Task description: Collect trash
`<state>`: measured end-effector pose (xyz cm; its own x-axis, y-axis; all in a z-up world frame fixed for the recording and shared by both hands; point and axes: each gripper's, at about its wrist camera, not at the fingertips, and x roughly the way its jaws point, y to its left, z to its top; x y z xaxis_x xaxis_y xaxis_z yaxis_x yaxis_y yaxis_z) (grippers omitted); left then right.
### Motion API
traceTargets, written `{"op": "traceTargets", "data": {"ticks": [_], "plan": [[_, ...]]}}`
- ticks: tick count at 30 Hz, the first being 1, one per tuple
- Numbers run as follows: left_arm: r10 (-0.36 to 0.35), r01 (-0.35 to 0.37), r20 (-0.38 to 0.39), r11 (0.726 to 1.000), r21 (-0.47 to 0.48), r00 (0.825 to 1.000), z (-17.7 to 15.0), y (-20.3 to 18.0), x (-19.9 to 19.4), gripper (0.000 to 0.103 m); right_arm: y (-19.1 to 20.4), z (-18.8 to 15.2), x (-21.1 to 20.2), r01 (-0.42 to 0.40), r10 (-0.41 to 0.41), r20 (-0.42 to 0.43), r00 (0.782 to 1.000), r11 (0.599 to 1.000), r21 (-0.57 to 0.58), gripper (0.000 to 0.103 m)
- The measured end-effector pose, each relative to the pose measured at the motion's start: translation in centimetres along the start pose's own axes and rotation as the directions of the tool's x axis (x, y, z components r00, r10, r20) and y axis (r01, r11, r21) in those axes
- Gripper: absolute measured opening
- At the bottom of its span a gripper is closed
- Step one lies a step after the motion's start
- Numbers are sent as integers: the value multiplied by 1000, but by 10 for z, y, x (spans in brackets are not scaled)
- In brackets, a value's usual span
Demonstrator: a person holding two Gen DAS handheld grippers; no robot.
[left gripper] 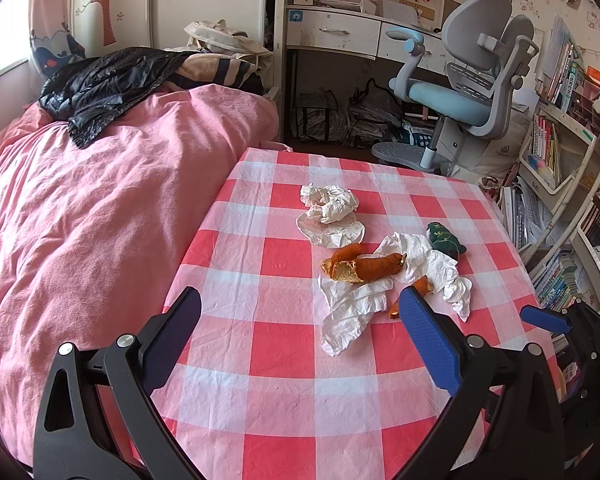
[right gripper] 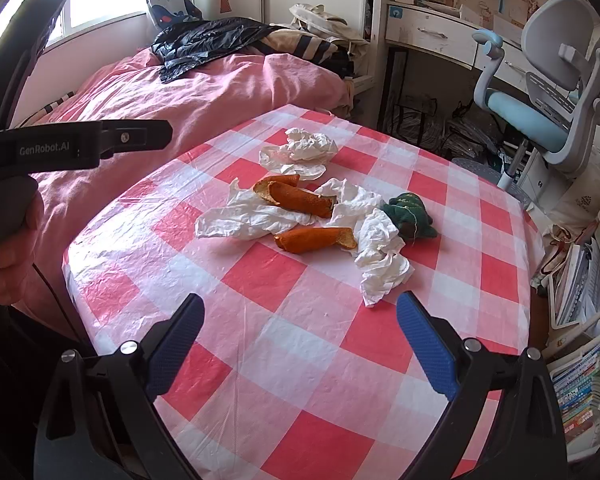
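Observation:
Trash lies in the middle of a red-and-white checked table (left gripper: pixel 284 360) (right gripper: pixel 300 360): a crumpled white tissue ball (left gripper: pixel 328 204) (right gripper: pixel 306 148), flat white tissues (left gripper: pixel 356 308) (right gripper: pixel 244 222), orange peels (left gripper: pixel 364 266) (right gripper: pixel 300 200) and a dark green wrapper (left gripper: pixel 446 238) (right gripper: pixel 410 214). My left gripper (left gripper: pixel 300 328) is open and empty, just short of the tissues. My right gripper (right gripper: pixel 300 332) is open and empty, in front of the trash. One blue pad of the right gripper (left gripper: pixel 546 318) shows at the right of the left wrist view.
A bed with a pink duvet (left gripper: pixel 100 200) (right gripper: pixel 204 96) adjoins the table's left edge, with a black jacket (left gripper: pixel 108 84) on it. A desk chair (left gripper: pixel 460 92) stands beyond the table. Bookshelves (left gripper: pixel 560 184) stand at the right. The left gripper's handle (right gripper: pixel 72 148) shows at the left.

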<state>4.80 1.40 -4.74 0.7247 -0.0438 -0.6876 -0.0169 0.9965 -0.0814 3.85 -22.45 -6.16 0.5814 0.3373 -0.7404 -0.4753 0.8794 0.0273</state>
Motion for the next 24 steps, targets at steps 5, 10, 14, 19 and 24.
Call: {"op": "traceTargets", "data": {"ticks": [5,10,14,19,24], "plan": [[-1,1,-1,1000,1,1000,0,0,0,95,0,0,0,1,-1,0,1000,1000,1,93],[-1,1,-2,1000,1,1000,0,0,0,95,0,0,0,1,-1,0,1000,1000,0,93],[-1,1,-2,1000,1,1000,0,0,0,95,-1,0,0,1,-1,0,1000,1000,0,93],[-1,1,-3,1000,1,1000,0,0,0,95,0,0,0,1,-1,-1,1000,1000,0,93],[-1,1,-4,1000,0,1000,0,0,0,95,0,1,0,1,-1,-1,1000,1000,0,93]]}}
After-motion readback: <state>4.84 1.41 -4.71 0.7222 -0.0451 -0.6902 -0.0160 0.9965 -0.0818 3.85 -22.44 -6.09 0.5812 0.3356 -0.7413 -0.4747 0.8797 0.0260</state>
